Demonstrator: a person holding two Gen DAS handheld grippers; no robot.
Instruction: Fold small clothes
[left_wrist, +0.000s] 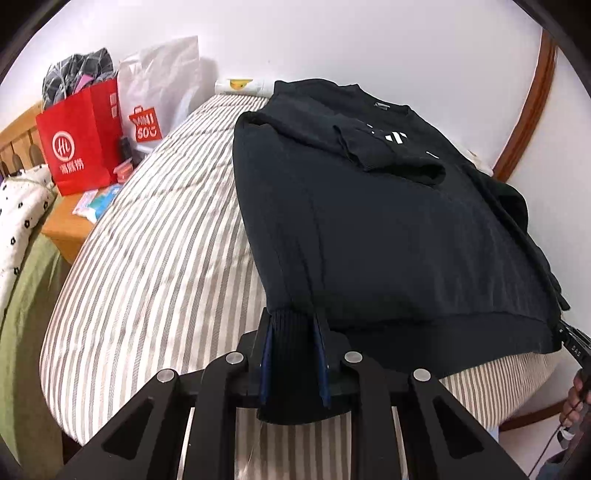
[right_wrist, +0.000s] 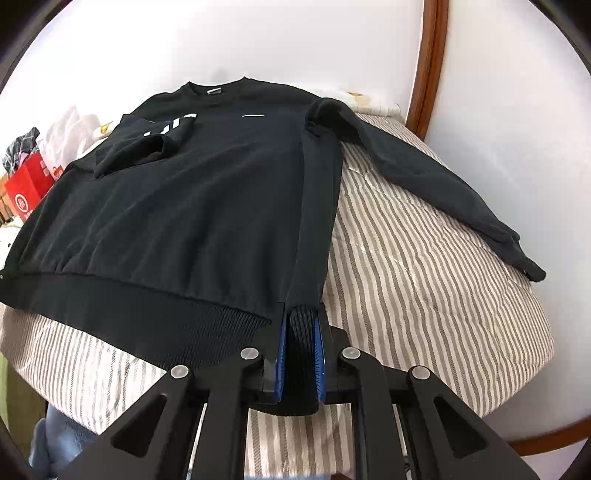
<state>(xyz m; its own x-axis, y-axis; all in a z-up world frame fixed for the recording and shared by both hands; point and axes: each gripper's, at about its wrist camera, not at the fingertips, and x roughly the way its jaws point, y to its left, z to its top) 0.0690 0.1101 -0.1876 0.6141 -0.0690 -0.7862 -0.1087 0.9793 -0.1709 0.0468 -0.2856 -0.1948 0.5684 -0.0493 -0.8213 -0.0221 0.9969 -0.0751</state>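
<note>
Sweatshirt (right_wrist: 192, 206) lies on the bed (right_wrist: 424, 295); bags (left_wrist: 79, 144) stand left of it.

1. The white print on the black sweatshirt (right_wrist: 207, 192) is partly covered by the folded-in sleeve (right_wrist: 144, 147); the letters cannot be read.
2. The collar label (right_wrist: 213, 91) is too small to read.
3. The right gripper (left_wrist: 576, 345) is cut off at the left-wrist picture's edge.
4. The checked fabric (left_wrist: 75, 74) in the red bag (left_wrist: 79, 144) is partly hidden.
</note>
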